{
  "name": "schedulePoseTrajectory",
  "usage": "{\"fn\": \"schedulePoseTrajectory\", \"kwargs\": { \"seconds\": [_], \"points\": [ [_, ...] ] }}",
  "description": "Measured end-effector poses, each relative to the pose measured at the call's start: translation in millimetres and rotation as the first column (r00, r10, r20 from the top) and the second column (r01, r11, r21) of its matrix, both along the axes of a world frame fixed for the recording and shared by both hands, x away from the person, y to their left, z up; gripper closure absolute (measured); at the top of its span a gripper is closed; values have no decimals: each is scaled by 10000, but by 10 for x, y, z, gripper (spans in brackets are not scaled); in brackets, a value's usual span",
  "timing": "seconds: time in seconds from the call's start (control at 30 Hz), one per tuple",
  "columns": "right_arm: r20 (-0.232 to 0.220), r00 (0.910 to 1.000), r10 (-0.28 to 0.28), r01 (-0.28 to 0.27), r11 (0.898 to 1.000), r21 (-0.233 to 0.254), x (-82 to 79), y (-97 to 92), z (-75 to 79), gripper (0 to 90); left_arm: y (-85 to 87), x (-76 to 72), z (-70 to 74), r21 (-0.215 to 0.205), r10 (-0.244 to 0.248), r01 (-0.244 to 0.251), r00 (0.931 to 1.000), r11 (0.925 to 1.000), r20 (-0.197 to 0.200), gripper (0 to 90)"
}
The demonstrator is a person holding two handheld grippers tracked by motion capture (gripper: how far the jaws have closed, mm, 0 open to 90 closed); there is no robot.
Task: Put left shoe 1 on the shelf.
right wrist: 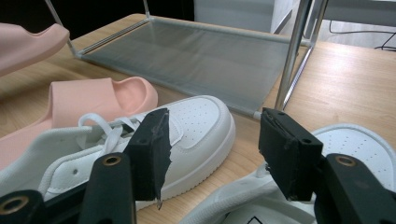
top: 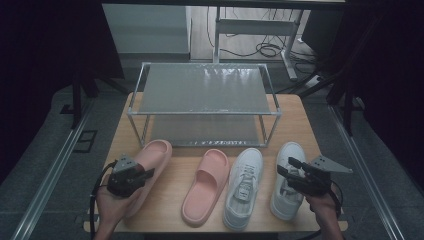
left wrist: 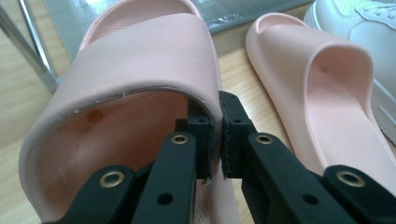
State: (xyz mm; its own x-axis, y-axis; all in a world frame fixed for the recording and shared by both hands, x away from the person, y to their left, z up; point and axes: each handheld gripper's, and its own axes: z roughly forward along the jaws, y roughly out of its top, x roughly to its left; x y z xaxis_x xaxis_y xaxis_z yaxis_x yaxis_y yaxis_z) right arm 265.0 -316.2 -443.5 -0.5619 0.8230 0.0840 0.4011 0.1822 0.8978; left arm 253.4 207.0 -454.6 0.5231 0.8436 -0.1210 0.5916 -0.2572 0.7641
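My left gripper (top: 146,174) is shut on the right edge of the strap of a pink slide (top: 156,154); the pads pinch that edge in the left gripper view, on the slide (left wrist: 140,60). In the right gripper view this slide (right wrist: 28,39) hangs with its toe off the table. A second pink slide (top: 207,185) lies flat beside it. Two white sneakers stand to its right, the left one (top: 243,187) and the right one (top: 291,150). My right gripper (top: 286,169) is open above the right sneaker (right wrist: 364,144), with nothing between its pads.
A two-shelf metal rack (top: 205,90) with grey mesh shelves stands at the back of the wooden table (top: 300,120). Its lower shelf (right wrist: 196,56) lies just behind the shoes. Floor rails run along both sides of the table.
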Motion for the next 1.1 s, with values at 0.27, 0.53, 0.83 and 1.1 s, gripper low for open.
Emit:
{"fn": "schedulePoseTrajectory", "kwargs": {
  "seconds": [0.27,0.53,0.83,1.1],
  "points": [
    [88,9999,-51,51,10000,50,-15,-32,28,436,-118,171,52,-41,-244,244,9997,9997,73,852],
    [15,9999,-109,109,9999,93,-14,-54,23,441,-208,323,150,-46,-408,409,9988,9992,269,852],
    [-30,10000,-71,71,10000,67,-8,-42,13,440,-323,468,189,26,-465,465,9986,9989,253,853],
    [-51,9999,-96,97,9999,138,-2,-66,16,440,-454,652,200,148,-428,424,9987,9990,261,852]
  ]
}}
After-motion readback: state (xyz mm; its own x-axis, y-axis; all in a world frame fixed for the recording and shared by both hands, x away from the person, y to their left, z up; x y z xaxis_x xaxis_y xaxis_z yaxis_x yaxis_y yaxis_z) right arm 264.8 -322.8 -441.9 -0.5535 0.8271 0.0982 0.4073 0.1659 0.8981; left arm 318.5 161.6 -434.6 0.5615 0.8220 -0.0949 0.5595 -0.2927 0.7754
